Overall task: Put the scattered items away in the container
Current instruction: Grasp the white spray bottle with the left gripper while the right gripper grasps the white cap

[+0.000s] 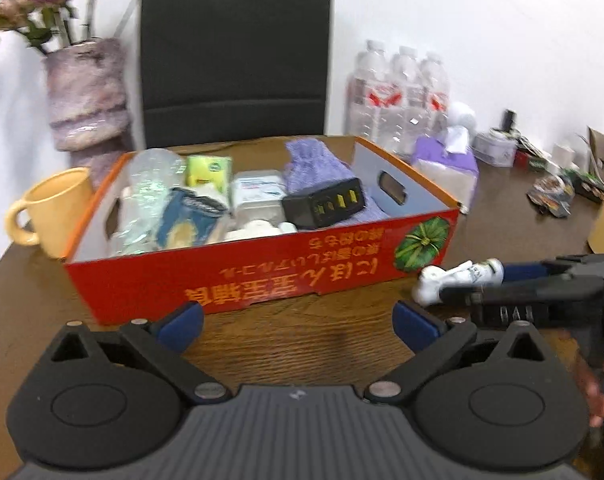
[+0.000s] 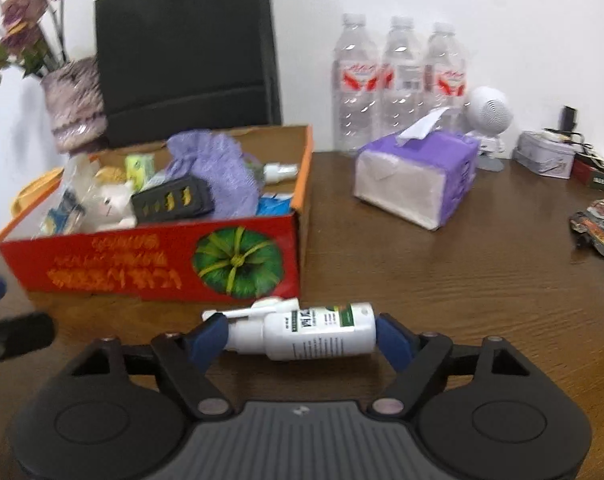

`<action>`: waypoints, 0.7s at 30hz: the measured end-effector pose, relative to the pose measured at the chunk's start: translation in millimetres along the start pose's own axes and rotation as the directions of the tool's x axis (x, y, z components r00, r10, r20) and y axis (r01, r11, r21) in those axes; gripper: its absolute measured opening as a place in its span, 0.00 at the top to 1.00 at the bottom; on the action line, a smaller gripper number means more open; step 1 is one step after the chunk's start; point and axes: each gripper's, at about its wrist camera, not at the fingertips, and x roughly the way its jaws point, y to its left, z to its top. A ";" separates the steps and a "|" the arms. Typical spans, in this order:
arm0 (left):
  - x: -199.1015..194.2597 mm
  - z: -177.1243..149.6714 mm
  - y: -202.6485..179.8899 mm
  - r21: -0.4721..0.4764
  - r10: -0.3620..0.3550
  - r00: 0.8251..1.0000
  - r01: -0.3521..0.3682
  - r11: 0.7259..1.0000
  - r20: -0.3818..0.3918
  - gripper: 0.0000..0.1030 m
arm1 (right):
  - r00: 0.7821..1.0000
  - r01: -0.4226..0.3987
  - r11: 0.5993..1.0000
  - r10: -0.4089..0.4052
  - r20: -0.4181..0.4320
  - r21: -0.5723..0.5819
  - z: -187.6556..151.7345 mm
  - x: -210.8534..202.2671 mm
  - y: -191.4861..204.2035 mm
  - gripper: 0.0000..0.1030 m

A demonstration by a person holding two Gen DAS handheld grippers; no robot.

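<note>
A red cardboard box [image 1: 262, 276] with a green pumpkin print stands on the wooden table, also in the right wrist view [image 2: 114, 264]. It holds a purple cloth [image 1: 317, 164], a black charger [image 1: 321, 204] and several other items. My right gripper [image 2: 302, 334] is closed on a white spray bottle [image 2: 313, 330], held sideways just in front of the box's right corner; the bottle also shows in the left wrist view [image 1: 457, 278]. My left gripper [image 1: 298, 326] is open and empty, low over the table in front of the box.
A yellow mug [image 1: 50, 208] and a vase of flowers [image 1: 86, 96] stand left of the box. A purple tissue pack [image 2: 417, 176], three water bottles [image 2: 397, 80], a white round speaker [image 2: 489, 116], a tin [image 2: 545, 154] and snack wrappers [image 2: 601, 228] are at the right. A black chair [image 1: 234, 52] is behind.
</note>
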 end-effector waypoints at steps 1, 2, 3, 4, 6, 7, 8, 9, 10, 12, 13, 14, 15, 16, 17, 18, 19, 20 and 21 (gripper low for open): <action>0.5 1.8 0.1 0.015 -0.009 1.000 0.009 1.000 -0.002 0.00 | 0.999 -0.028 1.000 0.027 -0.033 -0.014 -5.0 -7.3 3.7 0.46; -0.5 3.1 0.5 0.028 -0.011 1.000 0.011 1.000 0.002 0.00 | 0.996 -0.079 0.996 0.077 -0.041 -0.033 -11.4 -17.2 7.5 0.47; -1.9 3.9 0.5 0.036 -0.015 1.000 0.015 0.999 0.004 0.00 | 0.991 -0.130 0.990 0.127 -0.051 -0.051 -17.8 -27.1 11.3 0.48; -3.2 3.7 0.2 0.036 -0.030 1.000 0.030 0.999 0.003 0.00 | 0.983 -0.176 0.983 0.173 -0.053 -0.058 -24.0 -37.1 13.9 0.48; -5.3 1.7 -0.2 0.022 -0.079 0.997 0.080 0.997 -0.006 0.00 | 0.985 -0.171 0.985 0.170 -0.026 -0.030 -22.6 -39.1 7.7 0.47; -6.3 0.4 -1.3 0.015 -0.109 0.994 0.109 0.994 -0.009 0.00 | 0.988 -0.153 0.988 0.153 -0.010 -0.011 -19.5 -36.8 3.0 0.47; -6.4 -1.0 -4.2 0.013 -0.143 0.990 0.143 0.990 -0.011 0.00 | 0.991 -0.135 0.991 0.135 0.005 0.007 -16.4 -34.5 -1.7 0.47; -4.7 -1.9 -9.3 0.018 -0.163 0.986 0.163 0.986 -0.015 0.00 | 0.993 -0.117 0.993 0.116 0.020 0.027 -13.4 -32.2 -6.3 0.47; -1.6 -2.4 -15.5 0.026 -0.171 0.985 0.172 0.985 -0.022 0.00 | 0.995 -0.099 0.994 0.098 0.035 0.046 -10.3 -30.0 -11.0 0.48; 7.9 -4.6 -32.5 0.065 -0.178 0.983 0.180 0.981 -0.044 0.00 | 0.996 -0.064 0.994 0.059 0.062 0.086 -4.1 -25.4 -20.4 0.49; 13.1 -5.9 -41.8 0.088 -0.179 0.982 0.183 0.979 -0.056 0.00 | 0.997 -0.054 0.994 0.048 0.064 0.096 -1.0 -20.0 -22.7 0.54; 18.1 -7.5 -51.0 0.113 -0.172 0.983 0.179 0.977 -0.064 0.00 | 0.998 -0.053 0.994 0.048 0.052 0.095 2.3 -11.3 -22.2 0.59; 22.9 -9.3 -60.1 0.141 -0.159 0.985 0.167 0.976 -0.068 0.01 | 0.998 -0.051 0.994 0.047 0.040 0.094 5.5 -2.5 -21.8 0.61; 27.4 -11.2 -68.4 0.174 -0.140 0.987 0.151 0.973 -0.074 0.17 | 0.998 -0.050 0.994 0.047 0.035 0.095 8.1 4.0 -21.2 0.61; 31.6 -13.3 -75.8 0.212 -0.117 0.990 0.132 0.968 -0.080 0.33 | 0.998 -0.055 0.994 0.051 0.042 0.099 9.7 6.5 -20.7 0.61; 35.7 -15.1 -80.8 0.239 -0.091 0.991 0.111 0.965 -0.095 0.67 | 0.997 -0.064 0.993 0.059 0.052 0.102 11.0 7.4 -20.5 0.61; 37.0 -16.5 -81.0 0.238 -0.066 0.992 0.090 0.967 -0.106 0.72 | 0.996 -0.072 0.992 0.066 0.060 0.106 11.8 7.6 -20.5 0.61; 34.2 -18.0 -77.0 0.217 -0.049 0.993 0.071 0.974 -0.104 0.72 | 0.995 -0.078 0.991 0.072 0.065 0.109 11.7 6.9 -20.1 0.60; 29.5 -20.0 -70.4 0.194 -0.038 0.994 0.058 0.979 -0.102 0.72 | 0.995 -0.081 0.991 0.074 0.068 0.103 10.4 6.2 -18.8 0.60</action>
